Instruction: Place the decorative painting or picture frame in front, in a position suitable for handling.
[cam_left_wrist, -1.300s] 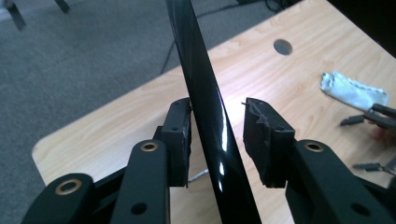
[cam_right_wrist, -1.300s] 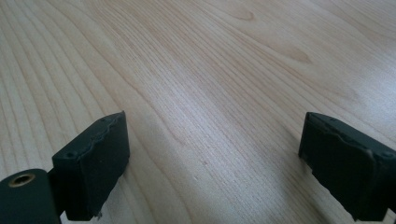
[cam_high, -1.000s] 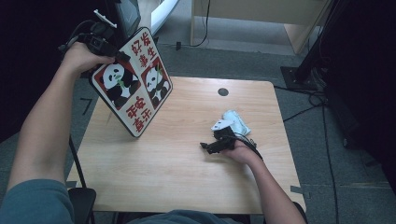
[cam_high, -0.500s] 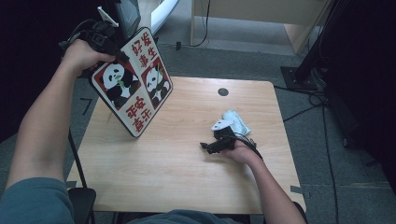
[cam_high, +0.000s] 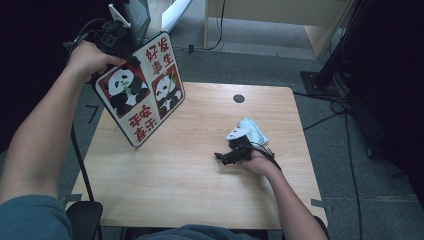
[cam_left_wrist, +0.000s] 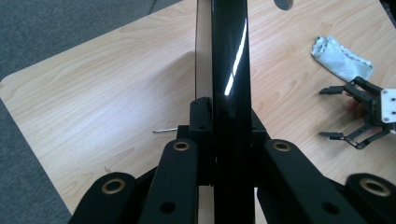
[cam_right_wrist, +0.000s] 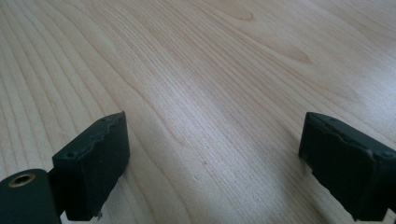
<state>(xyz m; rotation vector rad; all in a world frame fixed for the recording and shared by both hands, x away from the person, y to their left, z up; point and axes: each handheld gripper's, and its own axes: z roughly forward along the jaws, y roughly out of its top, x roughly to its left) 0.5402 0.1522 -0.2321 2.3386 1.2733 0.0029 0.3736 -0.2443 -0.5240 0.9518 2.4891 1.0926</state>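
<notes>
two grippers, left gripper pinching panda sign by its edge, right gripper spread over table

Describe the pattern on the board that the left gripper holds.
Two black-and-white pandas with red characters on the board, clearest in the high view.

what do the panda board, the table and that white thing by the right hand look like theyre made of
Panda board: rigid panel, probably plastic or coated board; its black edge reflects light glossily. Table: pale wood or wood-look laminate, matt, with visible grain. White thing: soft cloth, crumpled with a woven texture.
</notes>
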